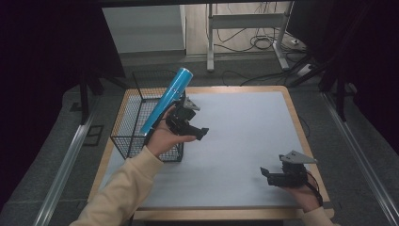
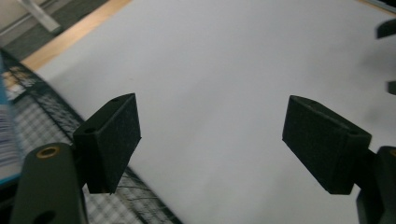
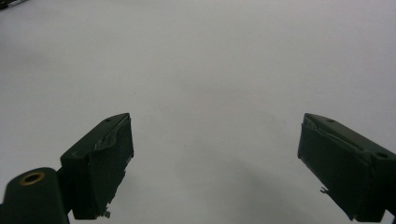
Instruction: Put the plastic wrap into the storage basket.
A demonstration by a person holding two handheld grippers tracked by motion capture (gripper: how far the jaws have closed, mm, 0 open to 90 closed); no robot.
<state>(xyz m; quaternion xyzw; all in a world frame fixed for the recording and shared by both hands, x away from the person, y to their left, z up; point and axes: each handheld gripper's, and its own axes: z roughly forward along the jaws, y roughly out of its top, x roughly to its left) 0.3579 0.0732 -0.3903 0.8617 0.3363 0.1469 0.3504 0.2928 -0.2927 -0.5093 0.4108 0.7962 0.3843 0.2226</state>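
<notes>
Two hand-held grippers sit over the counter (image 1: pixel 244 141), which carries a pale grey sheet inside a wooden edge.

Left hand-held gripper (image 1: pixel 200 133): in the high view we log it at about 9 o'clock from the counter's middle, held in the left hand (image 1: pixel 164 136), a cream sleeve (image 1: pixel 122 188) trailing down to 7 o'clock. Its jaws point toward 3 o'clock. In the left gripper view (image 2: pixel 210 140) the two black pads stand wide apart with bare grey sheet between them; nothing is held.

Right hand-held gripper (image 1: pixel 266 173): at about 4 o'clock on the counter, near the front edge, held in the right hand (image 1: pixel 303 195). A grey three-cornered plate (image 1: pixel 296 157) sits on top. Its jaws point toward 9 o'clock. In the right gripper view (image 3: pixel 215 163) the pads are likewise spread wide over plain grey sheet, empty. The inner pad faces look worn and frayed at the edges.

A black wire basket (image 1: pixel 146 125) stands at the counter's 9 to 10 o'clock corner. A blue tube (image 1: pixel 167 101) leans in it, its lower end down inside the mesh, its upper end tilted toward 1 o'clock and rising above the rim. The left hand-held gripper is just beside the basket's right wall; we cannot tell whether they touch. In the left gripper view the mesh (image 2: pixel 42 112) and a blue strip (image 2: pixel 7 135) of the tube show at 9 o'clock.

The two hand-held grippers are well apart.
</notes>
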